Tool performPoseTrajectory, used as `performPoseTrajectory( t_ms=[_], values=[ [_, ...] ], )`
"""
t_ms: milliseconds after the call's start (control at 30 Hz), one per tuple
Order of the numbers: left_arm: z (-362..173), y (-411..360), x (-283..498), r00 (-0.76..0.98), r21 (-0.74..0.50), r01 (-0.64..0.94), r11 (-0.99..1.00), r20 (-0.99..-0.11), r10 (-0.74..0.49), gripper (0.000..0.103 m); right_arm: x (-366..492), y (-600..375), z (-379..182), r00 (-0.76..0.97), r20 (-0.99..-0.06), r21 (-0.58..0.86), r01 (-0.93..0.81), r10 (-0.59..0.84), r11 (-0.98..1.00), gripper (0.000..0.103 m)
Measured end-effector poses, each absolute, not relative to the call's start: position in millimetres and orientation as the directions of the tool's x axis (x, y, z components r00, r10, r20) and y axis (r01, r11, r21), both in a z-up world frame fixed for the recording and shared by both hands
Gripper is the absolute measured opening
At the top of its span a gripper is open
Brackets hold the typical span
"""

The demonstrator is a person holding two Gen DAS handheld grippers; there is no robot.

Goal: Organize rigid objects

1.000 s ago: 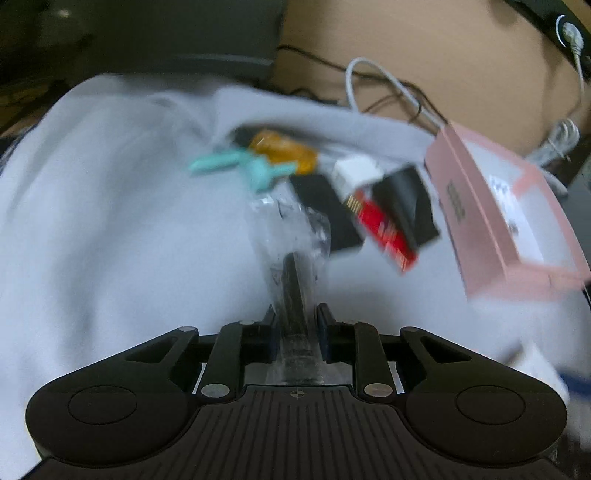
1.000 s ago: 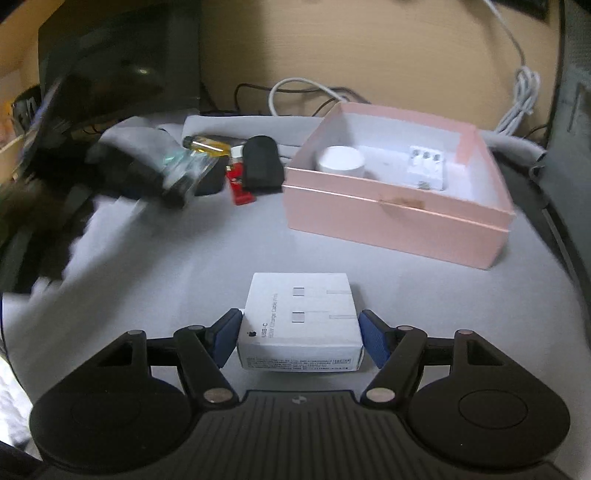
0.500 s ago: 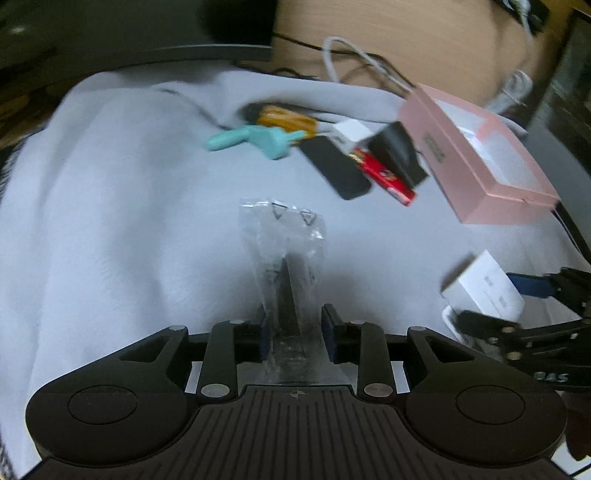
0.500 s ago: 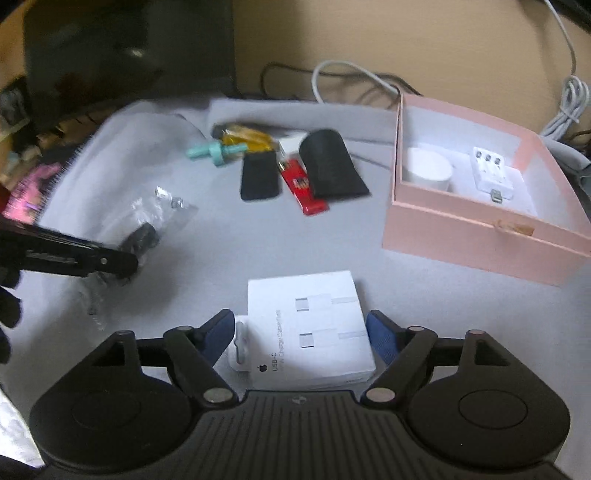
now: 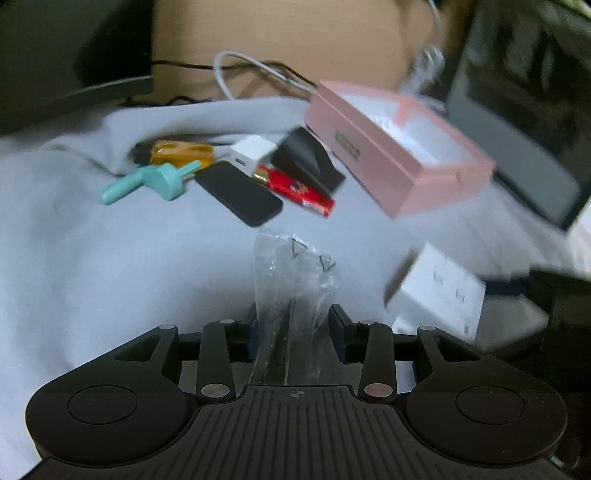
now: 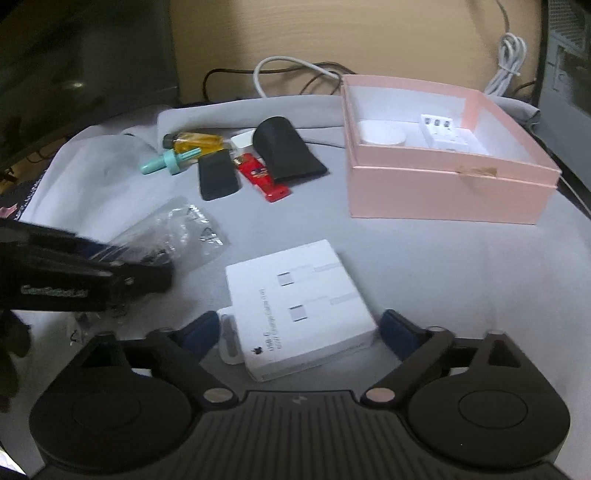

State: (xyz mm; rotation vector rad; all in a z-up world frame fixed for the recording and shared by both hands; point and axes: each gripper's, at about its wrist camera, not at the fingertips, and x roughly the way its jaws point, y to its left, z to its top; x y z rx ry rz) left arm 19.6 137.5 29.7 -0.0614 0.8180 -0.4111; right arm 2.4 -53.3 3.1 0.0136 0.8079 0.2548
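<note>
A grey cloth (image 6: 424,258) covers the surface, rumpled at its far edge, with a tan wall (image 6: 332,29) behind and a dark monitor (image 6: 85,55) at the far left. White and black cables (image 6: 288,64) trail along the wall.

An open pink box (image 6: 443,192) sits at the far right, holding a white round item (image 6: 382,134) and a white block (image 6: 447,134). To its left lies a cluster: a black pouch (image 6: 286,153), a red pack (image 6: 262,177), a black slab (image 6: 218,179), a teal tool (image 6: 170,162), an amber vial (image 6: 199,142) and a white plug (image 6: 242,142).

The left gripper (image 5: 295,325) has its jaws partly apart, astride a clear bag (image 5: 291,291) with a dark part inside; its pads do not seem to press the bag, which lies on the cloth. The right gripper (image 6: 299,328) has its jaws wide apart on either side of a white carton (image 6: 299,306), which lies flat on the cloth, clear of both pads.

A second ago the left jaws were pinched on the bag; they have just been opening, with the bag between them. The right jaws, then close against the carton's sides, have also just been opening. The carton now sits skewed rather than square to the gripper, and the pink box lies further off to the right in the right wrist view
</note>
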Motion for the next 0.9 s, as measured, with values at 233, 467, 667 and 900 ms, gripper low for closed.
performPoseTrajectory(
  t_ms=[233,467,667,900],
  values=[
    [26,142,12,0.613,-0.269,0.321,0.908,-0.672,-0.416,0.041,-5,-44,1,0.645,-0.742,0.061,-0.204,0.182,0.977,0.103],
    [27,131,-5,0.633,-0.189,0.336,0.923,-0.681,-0.370,0.041,-14,-46,3,0.636,-0.756,0.046,-0.185,0.155,0.982,0.100],
    [29,127,-7,0.623,-0.168,0.325,0.931,-0.703,-0.344,0.041,-39,-77,6,0.701,-0.712,-0.134,-0.085,-0.036,0.987,0.098],
    [31,129,-2,0.620,-0.182,0.275,0.944,-0.717,-0.319,0.032,-39,-127,30,0.718,-0.677,-0.093,0.136,-0.163,0.986,0.095]
  ],
)
